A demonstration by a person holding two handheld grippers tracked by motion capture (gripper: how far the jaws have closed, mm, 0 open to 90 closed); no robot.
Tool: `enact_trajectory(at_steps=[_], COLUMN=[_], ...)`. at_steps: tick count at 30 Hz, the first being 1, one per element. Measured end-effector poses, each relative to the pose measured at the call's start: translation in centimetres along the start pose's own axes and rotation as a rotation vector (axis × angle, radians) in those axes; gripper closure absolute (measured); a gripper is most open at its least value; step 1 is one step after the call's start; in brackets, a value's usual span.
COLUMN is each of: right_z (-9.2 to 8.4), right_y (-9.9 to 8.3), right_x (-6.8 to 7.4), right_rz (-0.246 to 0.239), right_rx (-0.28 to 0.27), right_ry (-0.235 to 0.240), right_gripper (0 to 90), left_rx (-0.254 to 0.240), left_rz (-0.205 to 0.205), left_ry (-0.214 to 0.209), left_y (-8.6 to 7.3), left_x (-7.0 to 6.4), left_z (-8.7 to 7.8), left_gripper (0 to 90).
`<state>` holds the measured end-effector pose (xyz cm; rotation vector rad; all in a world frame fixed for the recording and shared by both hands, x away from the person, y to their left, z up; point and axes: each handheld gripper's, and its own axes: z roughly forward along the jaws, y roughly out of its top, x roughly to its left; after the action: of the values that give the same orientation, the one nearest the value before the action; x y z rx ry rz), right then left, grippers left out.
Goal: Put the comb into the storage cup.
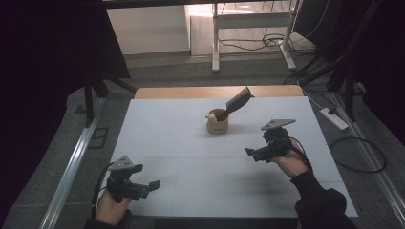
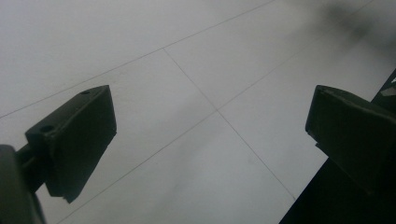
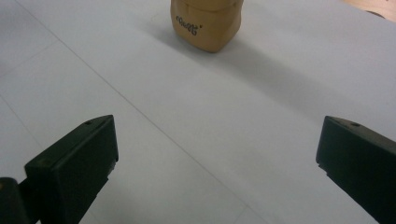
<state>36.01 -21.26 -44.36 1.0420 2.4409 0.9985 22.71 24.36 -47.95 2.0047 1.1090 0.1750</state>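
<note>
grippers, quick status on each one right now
left gripper: open, holding nothing, above bare white table.
right gripper: open, holding nothing, pointed toward the tan holder.

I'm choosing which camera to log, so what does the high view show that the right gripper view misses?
High view alone: the dark tool leaning out of the tan cup, both hands, the left claw near the table's front edge, and the floor beyond. Right gripper view alone: the dark lettering on the cup's side. Both: the cup, the white table, and the right claw, open and apart from the cup.
</note>
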Motion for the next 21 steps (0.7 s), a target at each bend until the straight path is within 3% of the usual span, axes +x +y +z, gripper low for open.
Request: enact_trajectory(at_steps=[10, 21], right_z=[-0.7, -2.7], right_y=[-1.8, -4.0], right_x=[0.7, 0.6], right_rz=[-0.035, -0.012], right_rx=[0.033, 0.031], right_ry=[-0.022, -0.058], right_gripper=[0.0, 0.0], left_rx=[-0.001, 0.000], left_rz=[0.000, 0.001], left_ry=[-0.001, -0.002], left_y=[0.0, 0.0], left_x=[0.0, 0.0], left_z=[0.0, 0.0], left_gripper=[2.5, 2.5])
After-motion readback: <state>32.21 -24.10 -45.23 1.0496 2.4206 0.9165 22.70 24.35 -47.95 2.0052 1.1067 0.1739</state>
